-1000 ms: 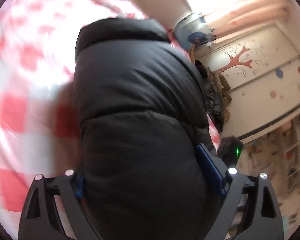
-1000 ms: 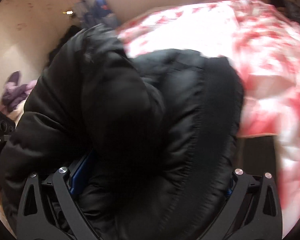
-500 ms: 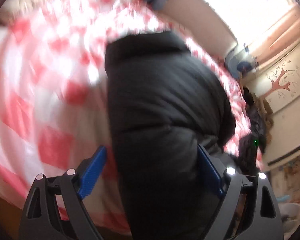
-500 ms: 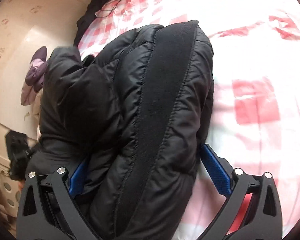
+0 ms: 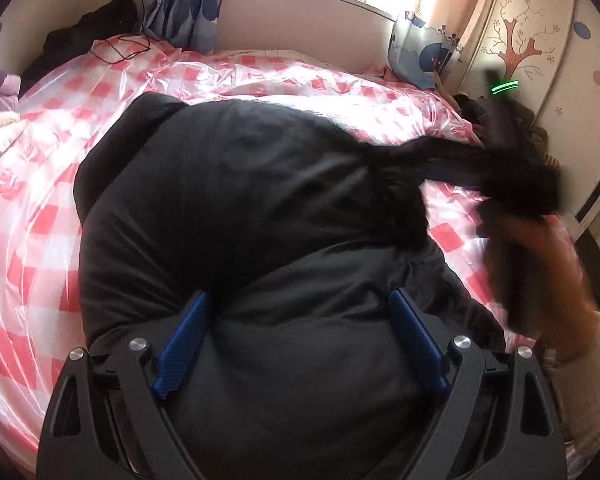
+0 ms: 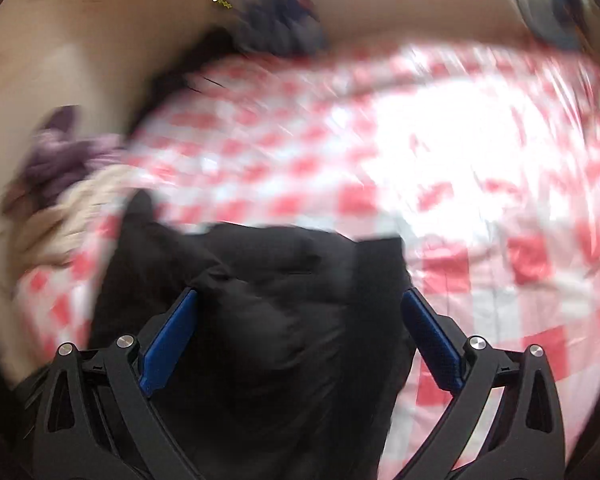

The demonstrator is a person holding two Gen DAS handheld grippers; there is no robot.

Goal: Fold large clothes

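Black puffer jacket (image 5: 236, 216) bunched on the checked bed (image 5: 40, 208). My left hand-held gripper (image 5: 300, 344) and right hand-held gripper (image 6: 300, 340) each clamp its padded bulk.

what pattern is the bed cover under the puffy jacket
Red and white checks on the glossy bed cover, clearest in the left wrist view.

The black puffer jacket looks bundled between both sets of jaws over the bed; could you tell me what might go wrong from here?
1. The black puffer jacket bulges thickly between the left gripper jaws, which stand wide, so it could slip out.
2. A loose part trails right toward the person's hand and may spoil the fold.
3. The glossy red-checked cover looks slick, so the bundle may slide or spring open once it is set down.
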